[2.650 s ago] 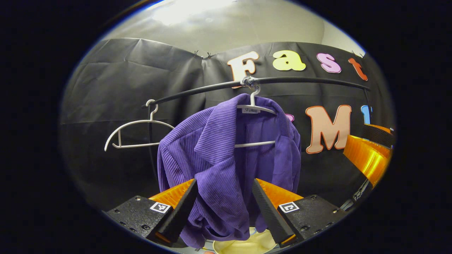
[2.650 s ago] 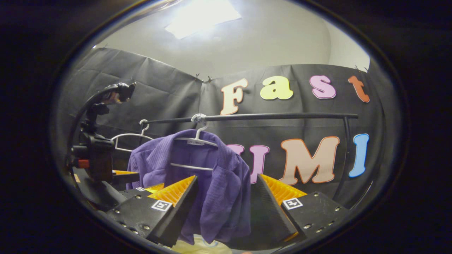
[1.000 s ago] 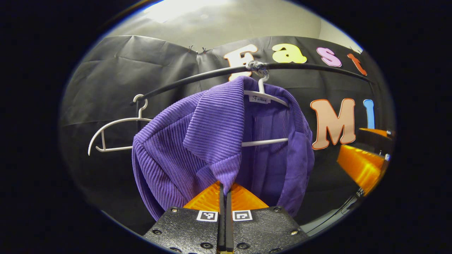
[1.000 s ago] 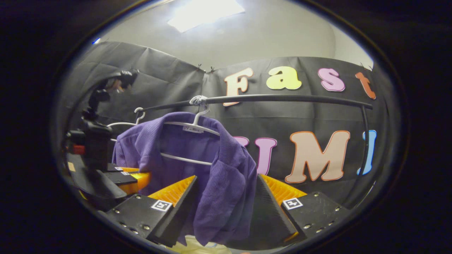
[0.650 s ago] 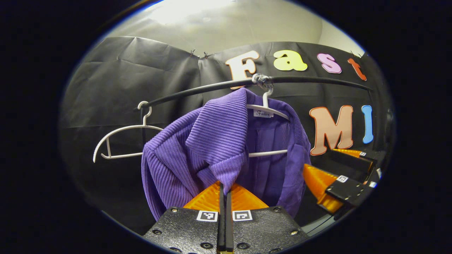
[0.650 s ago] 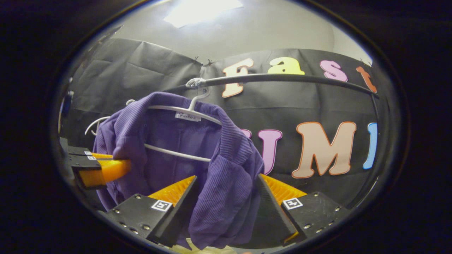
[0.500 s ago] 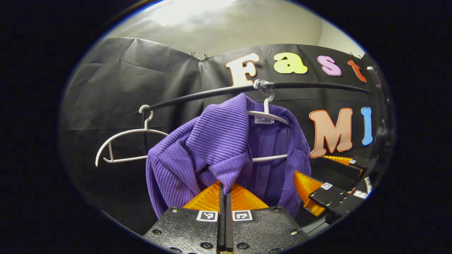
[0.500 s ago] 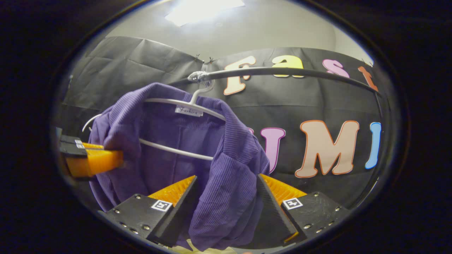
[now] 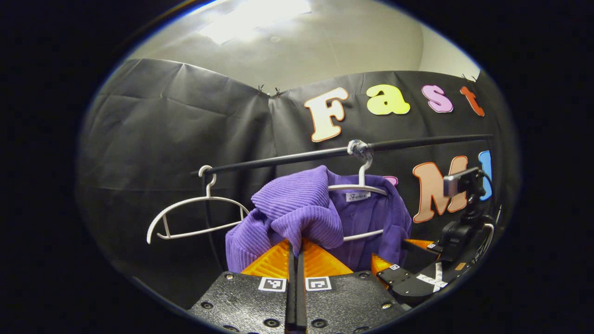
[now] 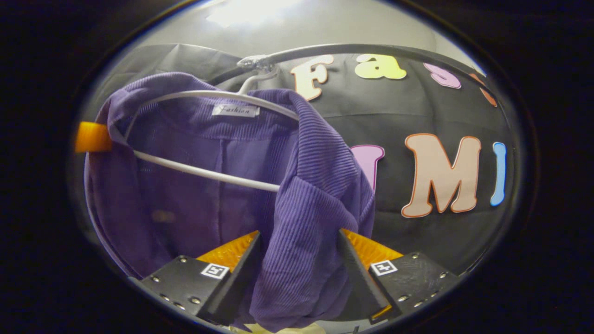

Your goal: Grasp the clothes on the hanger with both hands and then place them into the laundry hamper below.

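Left gripper view: left gripper [image 9: 293, 246] jaws closed, pinching purple shirt [image 9: 301, 213]; right gripper [image 10: 297, 273] jaws wide, straddling shirt's 3 o'clock front edge.

Black cloth wall [image 9: 176, 120] creased, two panels meeting at seam, small clips at top edge. Pale wall above cloth, bright ceiling light [image 9: 253, 14] glaring at top. Black horizontal rail [image 9: 287, 160] spans booth in front of cloth, dark upright post at left end. Empty white hanger [image 9: 195, 218] hooked on rail near left end.
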### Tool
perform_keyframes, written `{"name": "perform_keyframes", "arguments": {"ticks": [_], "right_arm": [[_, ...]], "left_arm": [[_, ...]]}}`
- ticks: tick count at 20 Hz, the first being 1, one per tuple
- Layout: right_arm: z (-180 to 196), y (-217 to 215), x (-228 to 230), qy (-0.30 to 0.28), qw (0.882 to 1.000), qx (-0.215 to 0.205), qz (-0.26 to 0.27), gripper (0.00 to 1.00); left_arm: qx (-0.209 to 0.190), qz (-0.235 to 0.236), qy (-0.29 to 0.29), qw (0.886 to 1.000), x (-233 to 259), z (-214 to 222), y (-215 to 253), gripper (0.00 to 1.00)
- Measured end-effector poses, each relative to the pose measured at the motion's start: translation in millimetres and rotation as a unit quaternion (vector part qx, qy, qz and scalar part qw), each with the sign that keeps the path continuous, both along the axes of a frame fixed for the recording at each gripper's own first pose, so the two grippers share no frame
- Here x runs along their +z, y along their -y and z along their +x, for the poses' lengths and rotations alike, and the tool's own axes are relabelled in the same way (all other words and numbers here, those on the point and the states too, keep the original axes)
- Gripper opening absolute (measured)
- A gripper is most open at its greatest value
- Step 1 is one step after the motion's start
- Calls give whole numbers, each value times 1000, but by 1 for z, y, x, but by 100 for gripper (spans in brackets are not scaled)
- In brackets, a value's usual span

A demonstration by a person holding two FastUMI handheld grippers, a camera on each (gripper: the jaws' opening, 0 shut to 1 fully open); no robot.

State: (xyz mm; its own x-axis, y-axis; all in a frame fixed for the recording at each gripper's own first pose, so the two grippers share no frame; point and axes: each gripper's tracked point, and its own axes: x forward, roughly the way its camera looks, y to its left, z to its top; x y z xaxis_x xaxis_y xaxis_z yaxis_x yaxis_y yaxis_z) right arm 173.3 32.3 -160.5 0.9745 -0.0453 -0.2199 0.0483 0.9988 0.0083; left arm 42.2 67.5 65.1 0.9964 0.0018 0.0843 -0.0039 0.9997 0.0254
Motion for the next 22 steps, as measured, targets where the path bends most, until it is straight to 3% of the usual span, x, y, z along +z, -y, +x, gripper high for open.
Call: {"name": "perform_keyframes", "arguments": {"ticks": [1,5,10,12,22], "right_arm": [[0,2,-3,-6,1000,-2,-2,76],[-1,20,-7,-22,999,-35,-7,12],[-3,52,4,-20,997,-78,-23,5],[-2,66,10,-16,995,-94,-25,9],[17,120,53,30,988,-141,-54,8]], "left_arm": [[4,4,3,1000,2,0,-2,4],[31,24,14,999,12,1,-22,0],[60,19,22,998,24,3,-48,3],[67,10,25,997,29,3,-58,0],[90,4,56,994,61,17,-97,1]]}}
